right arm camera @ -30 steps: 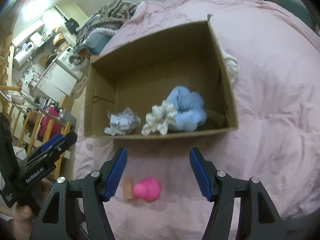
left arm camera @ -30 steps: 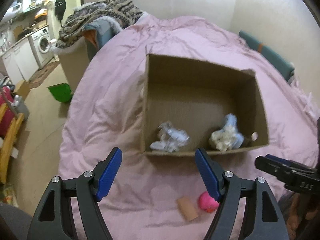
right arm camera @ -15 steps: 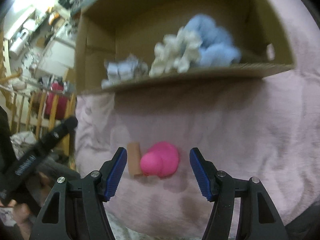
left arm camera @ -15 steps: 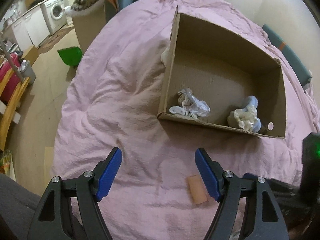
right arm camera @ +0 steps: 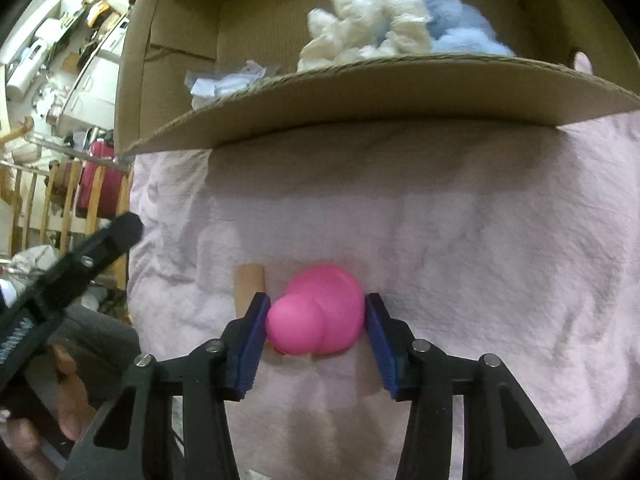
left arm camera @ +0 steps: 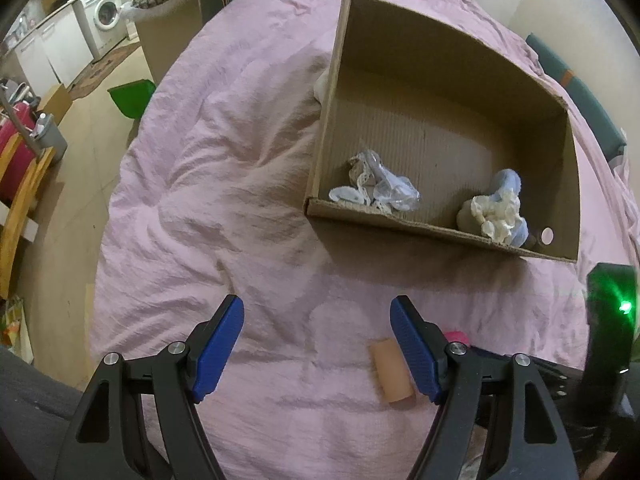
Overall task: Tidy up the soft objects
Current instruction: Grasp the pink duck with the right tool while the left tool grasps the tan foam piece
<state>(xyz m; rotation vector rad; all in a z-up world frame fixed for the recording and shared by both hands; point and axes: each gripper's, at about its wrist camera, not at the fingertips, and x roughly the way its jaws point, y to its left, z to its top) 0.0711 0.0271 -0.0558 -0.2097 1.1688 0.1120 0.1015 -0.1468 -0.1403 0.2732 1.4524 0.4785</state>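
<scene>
Right wrist view puts your right gripper (right arm camera: 316, 322) down on the pink bedcover (right arm camera: 460, 248) with the pink toy (right arm camera: 320, 314) between its blue pads (right arm camera: 256, 332). Its jaws have just been closing, and both pads now look to be touching the toy's sides, so you have it gripped, though only lightly. The toy lies in front of the cardboard box (right arm camera: 360, 92), just beside a small tan roll (right arm camera: 248, 284) whose near end sits behind your left pad.

The toy looks smooth, rounded and squashy, probably light. A rounded skin like that could pop forward out of flat pads if you squeeze near its edge, so hold across its widest part, low on the body, and press only until it dents a little. Watch that the pad by the roll does not drag it along.

Your left gripper (left arm camera: 318, 344) hangs over the cover with its jaws wide apart and nothing between them; the roll (left arm camera: 392, 374) lies just inside its right pad. The box (left arm camera: 440, 236) already holds a crumpled white bundle (left arm camera: 376, 188) and a cream and blue fluffy heap (left arm camera: 500, 208), with bare floor between them for the toy.
</scene>
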